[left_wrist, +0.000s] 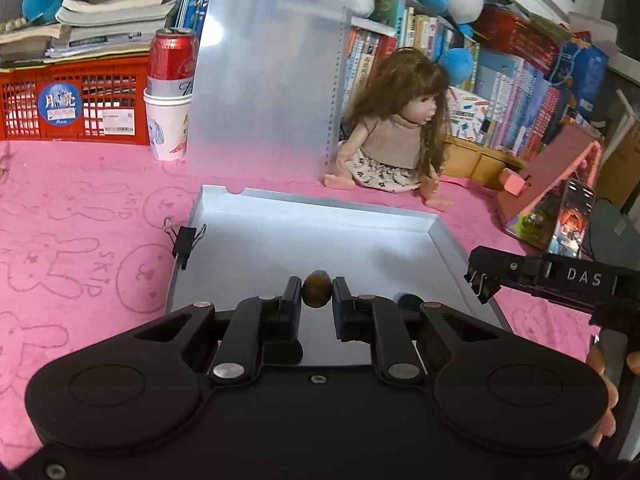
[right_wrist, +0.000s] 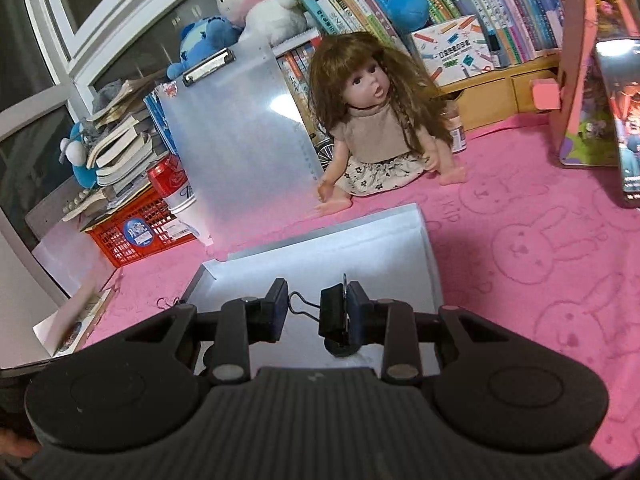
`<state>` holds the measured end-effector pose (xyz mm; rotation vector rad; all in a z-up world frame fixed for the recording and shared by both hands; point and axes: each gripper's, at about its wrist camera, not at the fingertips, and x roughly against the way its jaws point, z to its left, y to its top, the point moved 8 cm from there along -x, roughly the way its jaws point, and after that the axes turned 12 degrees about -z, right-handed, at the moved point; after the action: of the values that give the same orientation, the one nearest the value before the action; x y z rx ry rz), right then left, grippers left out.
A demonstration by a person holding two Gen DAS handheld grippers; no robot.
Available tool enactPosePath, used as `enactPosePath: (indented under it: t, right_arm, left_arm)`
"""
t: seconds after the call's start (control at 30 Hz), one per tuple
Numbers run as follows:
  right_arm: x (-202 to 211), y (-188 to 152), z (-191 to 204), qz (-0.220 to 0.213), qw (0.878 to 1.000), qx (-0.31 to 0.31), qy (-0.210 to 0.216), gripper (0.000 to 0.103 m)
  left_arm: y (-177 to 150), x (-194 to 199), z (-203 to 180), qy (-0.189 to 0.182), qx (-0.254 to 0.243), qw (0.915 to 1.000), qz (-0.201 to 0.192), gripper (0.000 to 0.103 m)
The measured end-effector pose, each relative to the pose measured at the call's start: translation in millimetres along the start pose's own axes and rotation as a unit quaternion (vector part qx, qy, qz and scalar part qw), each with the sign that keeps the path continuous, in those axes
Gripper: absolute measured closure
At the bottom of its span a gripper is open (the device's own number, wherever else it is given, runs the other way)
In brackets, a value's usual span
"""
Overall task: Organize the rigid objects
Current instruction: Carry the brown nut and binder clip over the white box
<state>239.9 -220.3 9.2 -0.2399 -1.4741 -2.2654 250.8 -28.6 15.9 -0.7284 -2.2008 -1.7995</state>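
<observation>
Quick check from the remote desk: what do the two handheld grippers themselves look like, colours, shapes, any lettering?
Both are matte black with two round side lobes, silver pivot pins and blue-faced pads. The left gripper has a smooth body; the right gripper has a ribbed top and white "DAS" lettering on its side, seen from the left wrist camera.

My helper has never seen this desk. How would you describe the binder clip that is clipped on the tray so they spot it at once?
Find the shallow white tray lying on the pink bunny cloth. On the tray's left rim sits a black binder clip, wire handles splayed. Unlike the other black clip, held in the right gripper, nothing grips it.
</observation>
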Motion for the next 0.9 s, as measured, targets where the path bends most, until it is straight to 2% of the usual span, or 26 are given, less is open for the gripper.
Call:
enactPosePath:
  t: [0.3,0.47,0.63,0.9]
  right_arm:
    - [-45.8,-6.5,3.3,0.027,0.999,0.007,-0.028,0.066]
    - [-65.4,-10.6,4.2,0.037,0.998,0.033,-0.050,0.066]
    - [-80.3,-15.7,5.8,0.045,0.992,0.084,-0.079,0.066]
    - [-92.7,-28.4,10.4,0.060,0.989,0.107,-0.080,0.066]
  left_arm:
    - [-3.0,-47.2,8.0,0.026,-0.013,0.9994,0.019,0.088]
    - [-8.7,-67.5,11.6,0.038,-0.021,0.9987,0.028,0.088]
    - [-10.5,-81.1,17.4,0.050,-0.026,0.9979,0.031,0.088]
    - [-20.4,-90.3,18.8,0.054,-0.035,0.9970,0.042,0.087]
